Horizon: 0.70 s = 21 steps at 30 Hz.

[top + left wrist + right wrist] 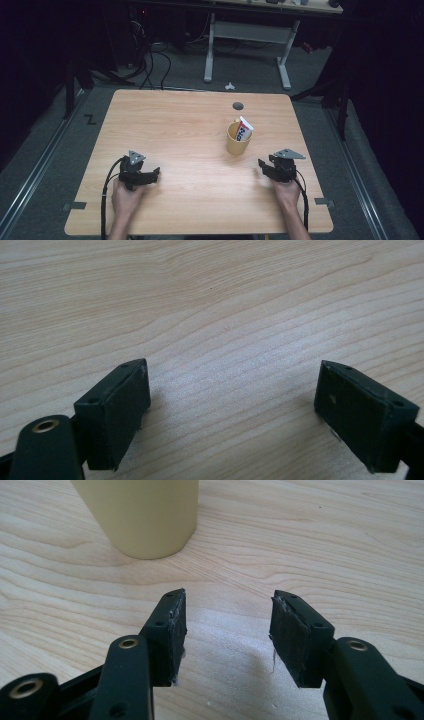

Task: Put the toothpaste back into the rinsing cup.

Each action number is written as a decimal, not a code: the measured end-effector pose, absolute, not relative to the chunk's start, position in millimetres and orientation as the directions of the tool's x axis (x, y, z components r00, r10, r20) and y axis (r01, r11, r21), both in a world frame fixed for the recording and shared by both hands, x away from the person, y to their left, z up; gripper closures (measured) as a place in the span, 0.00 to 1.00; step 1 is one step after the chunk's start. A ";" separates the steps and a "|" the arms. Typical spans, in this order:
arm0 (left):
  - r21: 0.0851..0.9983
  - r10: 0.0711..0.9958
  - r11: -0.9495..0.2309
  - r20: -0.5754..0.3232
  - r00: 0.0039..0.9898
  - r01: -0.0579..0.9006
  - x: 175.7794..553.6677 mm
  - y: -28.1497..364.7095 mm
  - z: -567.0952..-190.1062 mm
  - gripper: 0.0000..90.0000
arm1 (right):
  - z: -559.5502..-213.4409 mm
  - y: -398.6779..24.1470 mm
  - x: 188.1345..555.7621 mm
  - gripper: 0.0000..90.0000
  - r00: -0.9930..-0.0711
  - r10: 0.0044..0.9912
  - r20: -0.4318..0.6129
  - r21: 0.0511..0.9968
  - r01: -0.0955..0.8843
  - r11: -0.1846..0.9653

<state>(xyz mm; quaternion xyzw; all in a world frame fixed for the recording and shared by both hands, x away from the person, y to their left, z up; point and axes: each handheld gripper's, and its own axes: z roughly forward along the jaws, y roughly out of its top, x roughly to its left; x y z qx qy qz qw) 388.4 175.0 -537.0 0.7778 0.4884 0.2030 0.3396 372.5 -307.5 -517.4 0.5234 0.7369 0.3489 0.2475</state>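
A yellow cup (pixel 238 140) stands upright on the wooden table (pixel 190 130), right of centre, with a white, red and blue tube (pixel 244 130) leaning inside it. My right gripper (pixel 264 166) rests low over the table to the right of the cup and nearer the front, open and empty. In the right gripper view the cup's base (pixel 145 515) stands just ahead of that gripper (pixel 227 625), to the left. My left gripper (pixel 154 173) lies at the front left, open wide over bare wood (pixel 230 390), nothing between its jaws.
A dark round hole (pixel 238 105) sits in the tabletop behind the cup. Beyond the table's far edge stand a white desk frame (pixel 247 45) and floor cables (pixel 150 65). Grey brackets (pixel 74 205) mark the front corners.
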 end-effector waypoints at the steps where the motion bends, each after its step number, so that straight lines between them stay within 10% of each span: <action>1: 0.727 0.898 -0.292 -0.016 0.441 0.622 388.4 175.0 -537.0 0.17 | -517.4 -307.5 372.5 0.54 -0.330 0.944 0.000 0.773 0.599 0.209; 21: 0.726 0.898 -0.293 -0.016 0.441 0.622 388.4 175.0 -537.0 0.17 | -529.3 -307.8 381.0 0.50 -0.320 0.947 -0.030 0.730 0.640 0.240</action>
